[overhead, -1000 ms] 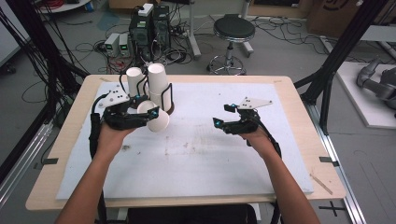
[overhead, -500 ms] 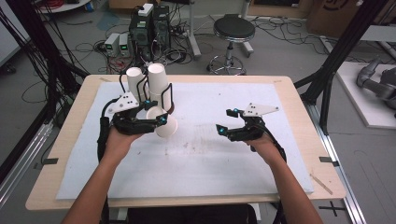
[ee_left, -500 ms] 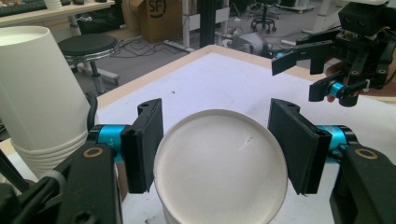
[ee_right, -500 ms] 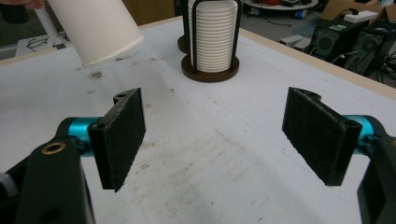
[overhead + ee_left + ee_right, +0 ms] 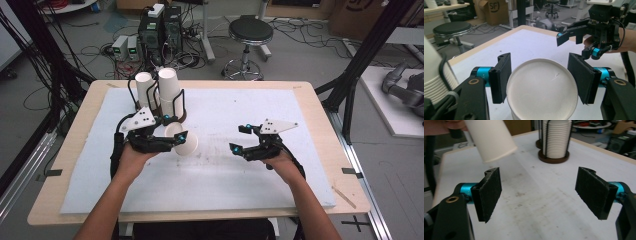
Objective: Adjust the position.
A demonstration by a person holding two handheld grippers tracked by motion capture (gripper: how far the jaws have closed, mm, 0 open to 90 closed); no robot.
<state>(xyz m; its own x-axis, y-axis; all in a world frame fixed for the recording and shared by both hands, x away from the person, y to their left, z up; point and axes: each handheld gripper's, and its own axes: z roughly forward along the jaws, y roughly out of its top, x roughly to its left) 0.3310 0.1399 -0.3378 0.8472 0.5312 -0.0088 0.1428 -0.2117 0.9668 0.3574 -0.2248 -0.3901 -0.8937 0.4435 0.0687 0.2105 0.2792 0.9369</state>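
A person sits at a pale wooden desk [image 5: 320, 100] covered by a white mat [image 5: 240, 125], with a black two-jaw claw in each hand. The left claw [image 5: 176, 140] grips a single white paper cup [image 5: 184, 141], its two black pads pressed against opposite sides of the cup near the rim. The cup is lifted clear of the mat and tipped on its side, so its round base points toward the right hand. In the left gripper view, the cup's flat white base [image 5: 542, 90] sits squarely between the two pads, and nothing can be seen of the cup's inside. Just beyond the held cup, at the far left of the mat, stands a dark wire cup holder on a round brown base [image 5: 176, 107]. It contains two tall stacks of nested white paper cups [image 5: 167, 90], turned upside down, standing side by side. The right claw [image 5: 241, 138] is well apart from the cup, over the middle right of the mat, and its jaws stand wide open with nothing between them. In the right gripper view, the tilted cup [image 5: 489, 138] hangs at upper left and the holder with its ribbed stack [image 5: 554, 140] stands farther off.
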